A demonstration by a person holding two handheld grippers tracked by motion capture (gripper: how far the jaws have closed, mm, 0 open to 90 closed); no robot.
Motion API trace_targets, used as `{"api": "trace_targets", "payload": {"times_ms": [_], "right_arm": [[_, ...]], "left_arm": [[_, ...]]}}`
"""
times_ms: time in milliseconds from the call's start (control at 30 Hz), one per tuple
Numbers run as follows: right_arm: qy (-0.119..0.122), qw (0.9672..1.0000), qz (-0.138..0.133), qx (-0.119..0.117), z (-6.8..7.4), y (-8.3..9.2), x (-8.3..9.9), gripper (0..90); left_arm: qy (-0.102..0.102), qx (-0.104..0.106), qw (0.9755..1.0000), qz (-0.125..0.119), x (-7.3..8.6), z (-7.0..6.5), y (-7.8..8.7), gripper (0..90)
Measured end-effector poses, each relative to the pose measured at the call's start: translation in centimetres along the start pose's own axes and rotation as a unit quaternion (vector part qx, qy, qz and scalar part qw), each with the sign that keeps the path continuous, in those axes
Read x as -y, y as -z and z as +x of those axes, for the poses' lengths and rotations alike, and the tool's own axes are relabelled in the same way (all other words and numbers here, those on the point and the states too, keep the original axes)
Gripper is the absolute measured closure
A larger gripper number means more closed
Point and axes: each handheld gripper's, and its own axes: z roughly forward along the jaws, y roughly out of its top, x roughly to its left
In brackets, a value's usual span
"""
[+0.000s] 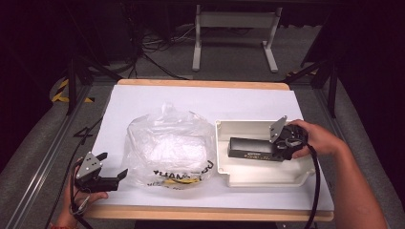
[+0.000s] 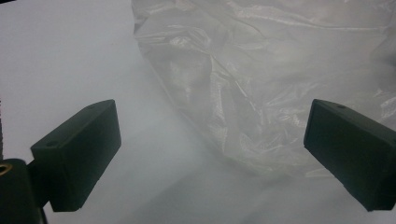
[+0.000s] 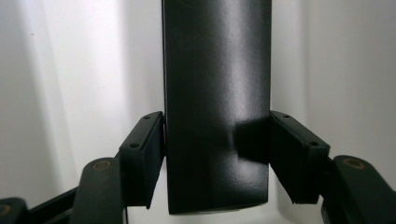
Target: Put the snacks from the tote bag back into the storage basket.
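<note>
A long black box (image 1: 250,149) lies inside a cream plastic tray (image 1: 239,177) at the right of the table. My right gripper (image 1: 274,148) is shut on the box's right end; in the right gripper view both jaws press the flat sides of the black box (image 3: 217,102). A crumpled clear plastic bag (image 1: 167,150) with yellow and black print lies mid-table. At the front left, my left gripper (image 1: 112,169) is open, pointing at the bag's lower left edge. In the left gripper view the clear plastic bag (image 2: 261,79) sits just beyond the wide-apart jaws.
A white sheet (image 1: 143,100) covers the wooden table (image 1: 200,84). Beyond the far edge is grey floor with cables and a white frame (image 1: 236,33). The right gripper's cable (image 1: 316,186) runs toward the front edge.
</note>
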Motion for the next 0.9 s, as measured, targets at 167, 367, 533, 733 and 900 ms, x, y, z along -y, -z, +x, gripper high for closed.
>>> {"api": "trace_targets", "payload": {"times_ms": [167,367,533,733,900], "right_arm": [[-0.012,0.9998,-0.009,0.014,0.0,0.4,0.5,38.4],[-0.015,0.9992,-0.026,0.025,0.3,1.0,0.9,38.0],[-0.019,0.9985,-0.036,0.035,0.5,1.5,1.1,37.8],[-0.026,0.9963,-0.065,0.049,0.7,2.1,1.2,37.8],[-0.048,0.9913,-0.092,0.080,0.9,2.9,1.5,36.9]], "left_arm": [[0.000,0.000,1.0000,0.000,0.0,0.0,0.0,4.9],[0.000,0.000,1.0000,0.000,0.0,0.0,0.0,4.9],[0.002,-0.001,1.0000,-0.001,0.0,0.0,0.0,4.9],[0.002,-0.004,1.0000,-0.002,0.0,0.1,0.1,5.0],[0.003,-0.004,1.0000,-0.003,0.0,0.2,0.2,5.0]]}}
